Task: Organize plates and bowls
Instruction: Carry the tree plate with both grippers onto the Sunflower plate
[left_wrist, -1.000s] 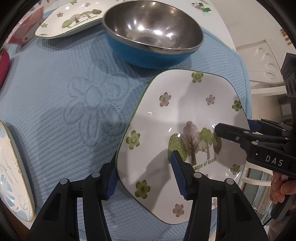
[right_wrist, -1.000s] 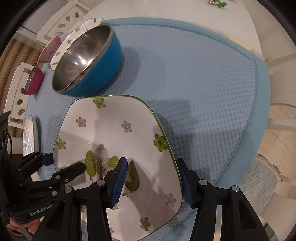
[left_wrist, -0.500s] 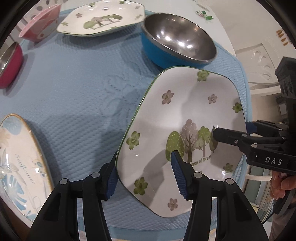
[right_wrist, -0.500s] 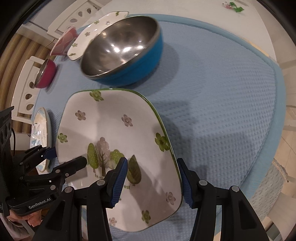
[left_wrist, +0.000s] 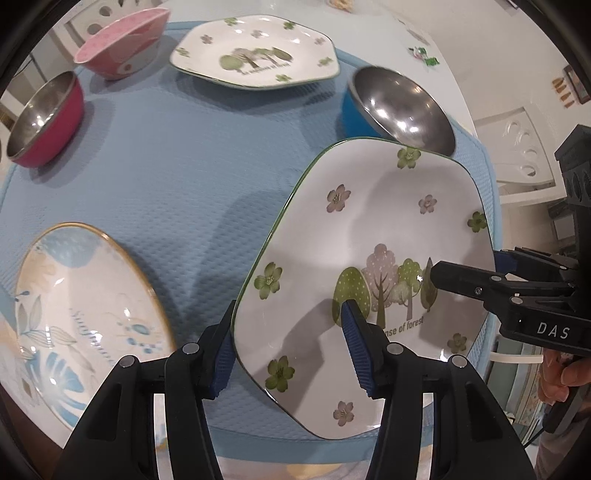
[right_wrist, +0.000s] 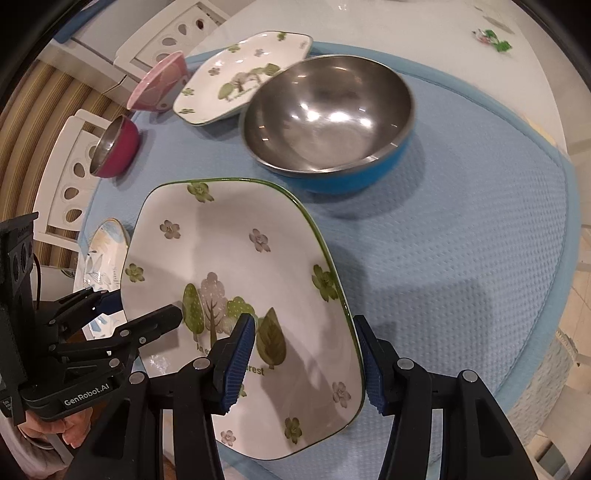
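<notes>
A white squarish plate (left_wrist: 388, 221) with a green rim, flowers and trees hangs a little above the blue mat (left_wrist: 184, 166). My left gripper (left_wrist: 288, 314) is shut on its left rim, one finger on top and one underneath. My right gripper (right_wrist: 303, 325) is shut on the opposite rim of the same plate (right_wrist: 229, 258). Each gripper shows in the other's view: the right gripper (left_wrist: 469, 266) and the left gripper (right_wrist: 144, 304). A matching plate (left_wrist: 255, 51) lies at the far side. A steel bowl with a blue outside (right_wrist: 328, 110) stands just beyond the held plate.
A gold-rimmed plate with blue leaves (left_wrist: 81, 306) lies at the near left. A magenta steel bowl (left_wrist: 40, 118) and a pink bowl (left_wrist: 122, 40) stand at the far left. White chairs (right_wrist: 74, 173) ring the table. A hand (left_wrist: 557, 376) shows at the right edge.
Both grippers have carried the plate up and back from the blue bowl. The bowl has receded in both views, and the far bowls and the matching plate have come into sight.
</notes>
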